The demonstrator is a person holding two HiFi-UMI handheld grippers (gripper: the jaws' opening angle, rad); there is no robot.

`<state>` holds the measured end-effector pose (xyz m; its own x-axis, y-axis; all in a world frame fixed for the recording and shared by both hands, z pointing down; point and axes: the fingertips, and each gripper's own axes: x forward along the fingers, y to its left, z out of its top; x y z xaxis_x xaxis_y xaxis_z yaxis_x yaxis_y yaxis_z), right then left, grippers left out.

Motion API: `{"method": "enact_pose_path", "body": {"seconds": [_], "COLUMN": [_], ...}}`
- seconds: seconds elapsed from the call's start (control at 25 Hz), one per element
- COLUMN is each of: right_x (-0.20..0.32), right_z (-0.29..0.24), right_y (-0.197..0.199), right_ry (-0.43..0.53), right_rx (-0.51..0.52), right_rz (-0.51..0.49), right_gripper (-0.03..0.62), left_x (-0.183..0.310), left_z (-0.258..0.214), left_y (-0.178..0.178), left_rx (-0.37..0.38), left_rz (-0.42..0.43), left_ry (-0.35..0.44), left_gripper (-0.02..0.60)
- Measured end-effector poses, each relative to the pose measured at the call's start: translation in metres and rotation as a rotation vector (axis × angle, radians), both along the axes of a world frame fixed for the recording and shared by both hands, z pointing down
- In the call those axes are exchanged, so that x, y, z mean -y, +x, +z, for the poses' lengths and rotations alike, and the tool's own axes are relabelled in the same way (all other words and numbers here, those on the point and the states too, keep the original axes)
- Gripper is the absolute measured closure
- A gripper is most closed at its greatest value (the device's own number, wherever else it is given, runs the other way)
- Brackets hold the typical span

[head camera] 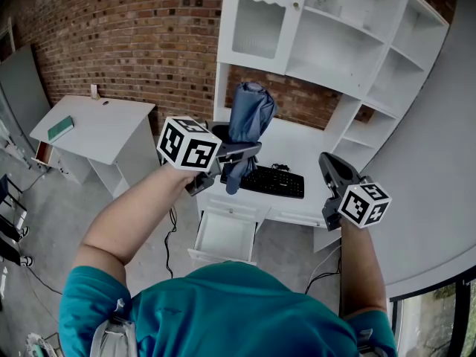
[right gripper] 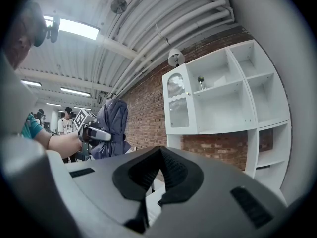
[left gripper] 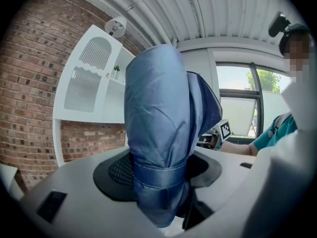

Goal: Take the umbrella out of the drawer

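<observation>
A folded blue umbrella [head camera: 249,117] stands upright in the air above the white desk [head camera: 309,143], and my left gripper [head camera: 242,153] is shut on its lower part near the strap. In the left gripper view the umbrella [left gripper: 158,133] fills the middle, pressed between the black pads [left gripper: 115,172]. The right gripper view shows the umbrella [right gripper: 111,128] at the left, well apart from my right gripper [right gripper: 159,175]. My right gripper [head camera: 332,166] hovers to the right of the desk front, jaws together, holding nothing. Below the desk the white drawer [head camera: 223,236] stands pulled out.
A black keyboard [head camera: 274,182] lies on the desk under the umbrella. A tall white shelf unit [head camera: 342,43] rises behind the desk against the brick wall. A small white table [head camera: 97,129] stands at the left. Cables [head camera: 169,236] hang to the floor beside the drawer.
</observation>
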<state>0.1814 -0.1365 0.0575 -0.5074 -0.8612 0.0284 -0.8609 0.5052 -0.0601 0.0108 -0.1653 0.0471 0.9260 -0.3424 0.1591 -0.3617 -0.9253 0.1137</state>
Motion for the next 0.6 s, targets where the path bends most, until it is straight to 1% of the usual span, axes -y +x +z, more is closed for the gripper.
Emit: {"method": "enact_pose_path", "body": {"seconds": [0.6], "right_x": [0.0038], "right_z": [0.0006], "right_y": [-0.0070], "right_ry": [-0.003], "right_rx": [-0.022], "right_rz": [-0.020], "right_gripper": [0.574], "left_x": [0.0017], "left_z": [0.0020], "left_y": [0.0009], "left_rx": [0.006], "left_rz": [-0.003], "left_ry": [0.000], "left_gripper": [0.311]}}
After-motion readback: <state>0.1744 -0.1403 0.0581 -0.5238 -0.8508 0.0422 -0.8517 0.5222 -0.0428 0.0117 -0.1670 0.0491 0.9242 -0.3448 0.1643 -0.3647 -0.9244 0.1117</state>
